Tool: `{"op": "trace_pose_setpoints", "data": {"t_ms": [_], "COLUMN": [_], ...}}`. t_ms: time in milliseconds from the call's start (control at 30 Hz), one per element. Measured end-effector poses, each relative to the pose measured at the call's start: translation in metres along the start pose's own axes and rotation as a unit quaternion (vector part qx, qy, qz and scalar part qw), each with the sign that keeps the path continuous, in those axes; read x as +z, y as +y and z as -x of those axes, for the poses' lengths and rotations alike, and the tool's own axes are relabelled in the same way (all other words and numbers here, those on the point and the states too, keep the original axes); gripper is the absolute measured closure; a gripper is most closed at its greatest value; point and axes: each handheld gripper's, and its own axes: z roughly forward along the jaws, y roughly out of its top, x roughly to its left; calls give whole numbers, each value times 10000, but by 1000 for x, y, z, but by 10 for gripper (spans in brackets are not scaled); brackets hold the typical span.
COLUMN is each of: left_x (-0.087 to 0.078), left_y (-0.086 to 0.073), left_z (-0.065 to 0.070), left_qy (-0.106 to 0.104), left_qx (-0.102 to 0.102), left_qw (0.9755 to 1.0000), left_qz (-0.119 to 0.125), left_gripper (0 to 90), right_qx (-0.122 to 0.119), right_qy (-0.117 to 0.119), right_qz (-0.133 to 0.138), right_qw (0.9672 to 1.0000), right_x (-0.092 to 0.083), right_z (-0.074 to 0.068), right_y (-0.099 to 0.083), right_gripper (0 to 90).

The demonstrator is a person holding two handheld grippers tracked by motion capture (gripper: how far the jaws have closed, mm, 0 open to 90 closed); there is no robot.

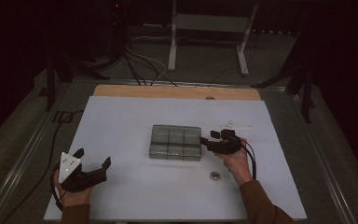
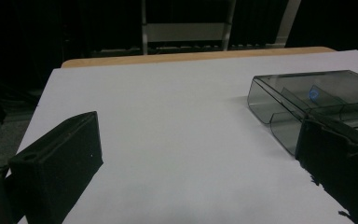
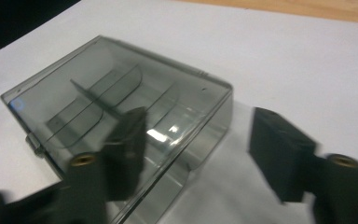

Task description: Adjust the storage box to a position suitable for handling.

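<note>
A smoky clear plastic box (image 1: pixel 175 142) with inner dividers and a shut lid lies in the middle of the white sheet (image 1: pixel 121 126). My right gripper (image 1: pixel 209 137) hovers at the box's right edge, open. In the right gripper view one jaw hangs over the lid of the box (image 3: pixel 121 88), the other stands off its side above the sheet, and my right gripper (image 3: pixel 200 144) presses on nothing. My left gripper (image 1: pixel 92 157) rests open near the front left, well apart from the box (image 2: pixel 307 93). Nothing lies between the jaws of the left gripper (image 2: pixel 196 158).
A small metal nut (image 1: pixel 213 176) lies on the sheet in front of the box, beside the right hand. A flat white piece (image 1: pixel 235 125) sits to the box's far right. A wooden strip (image 1: pixel 177 92) borders the back, with a metal frame and cables beyond.
</note>
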Motion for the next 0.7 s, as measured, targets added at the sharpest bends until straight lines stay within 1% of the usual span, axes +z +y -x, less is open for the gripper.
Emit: {"op": "trace_pose_setpoints", "data": {"t_ms": [67, 133, 200, 267, 300, 367, 433, 567, 700], "left_x": [0, 0, 1, 2, 3, 3, 3, 5, 8], "left_y": [0, 1, 2, 3, 4, 7, 10, 15, 19], "left_z": [1, 2, 3, 5, 6, 7, 9, 11, 13], "left_qy": [-2, -17, -38, -69, -74, -108, -140, -190, -259], "left_qx": [-4, 0, 18, 35, 47, 64, 70, 106, 126], "left_qw": [10000, 10000, 10000, 10000, 9999, 9999, 9999, 9997, 9995], "left_qz": [-5, -10, -31, -46, -53, -49, -39, -77, -115], "left_gripper": [22, 22, 22, 22, 22, 22, 22, 22, 22], "right_qx": [100, 165, 179, 179, 168, 106, 70, -7, -6], "right_qy": [-16, -41, -60, -44, -44, -86, -147, -189, -153], "right_qz": [43, 56, 81, 98, 85, 85, 90, 159, 217], "right_qw": [9999, 9998, 9998, 9998, 9998, 9999, 9998, 9997, 9996], "right_x": [-2, -5, -7, -10, -11, -14, -17, -23, -30], "right_z": [1, 1, 2, 2, 2, 2, 1, 0, 1], "right_y": [1, 1, 1, 2, 2, 3, 3, 3, 2], "right_gripper": [226, 160, 127, 51, 28, 0, 0, 0, 0]}}
